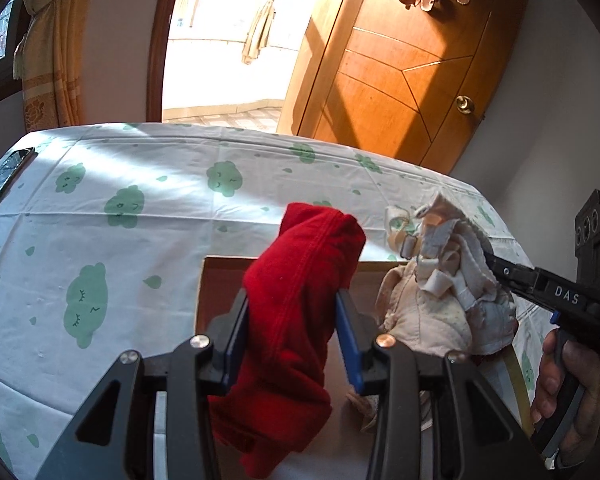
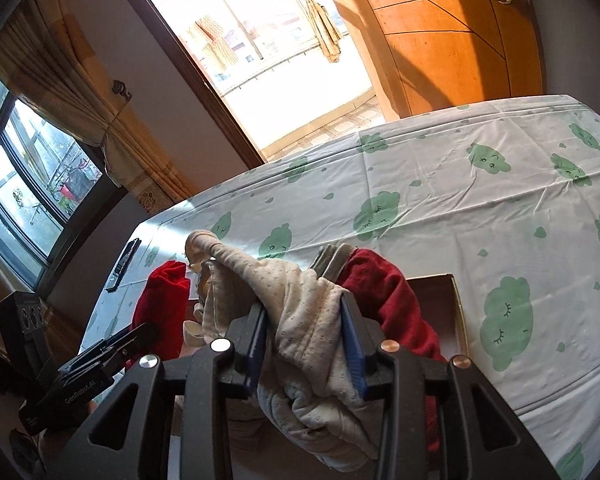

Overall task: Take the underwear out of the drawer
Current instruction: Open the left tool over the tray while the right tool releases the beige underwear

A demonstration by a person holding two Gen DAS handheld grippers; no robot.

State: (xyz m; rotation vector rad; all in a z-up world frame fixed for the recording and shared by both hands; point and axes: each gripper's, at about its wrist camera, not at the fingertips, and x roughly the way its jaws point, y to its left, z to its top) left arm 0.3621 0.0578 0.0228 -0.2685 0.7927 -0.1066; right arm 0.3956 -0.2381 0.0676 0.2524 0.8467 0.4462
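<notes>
My left gripper (image 1: 292,320) is shut on red underwear (image 1: 300,280), held up above an open cardboard drawer box (image 1: 220,276) on the bed. My right gripper (image 2: 304,320) is shut on a cream-white undergarment (image 2: 300,300) with straps, also lifted over the box. In the left wrist view the right gripper (image 1: 496,268) holds the cream garment (image 1: 432,300) just right of the red one. In the right wrist view the left gripper (image 2: 140,332) holds the red underwear (image 2: 164,300) at left. More red cloth (image 2: 396,304) lies behind the cream piece.
A bed with a white sheet printed with green clouds (image 1: 120,248) surrounds the box. A black phone (image 1: 4,180) lies at the bed's far left edge. A wooden door (image 1: 400,80) and a bright doorway stand beyond; a curtained window (image 2: 40,152) is at left.
</notes>
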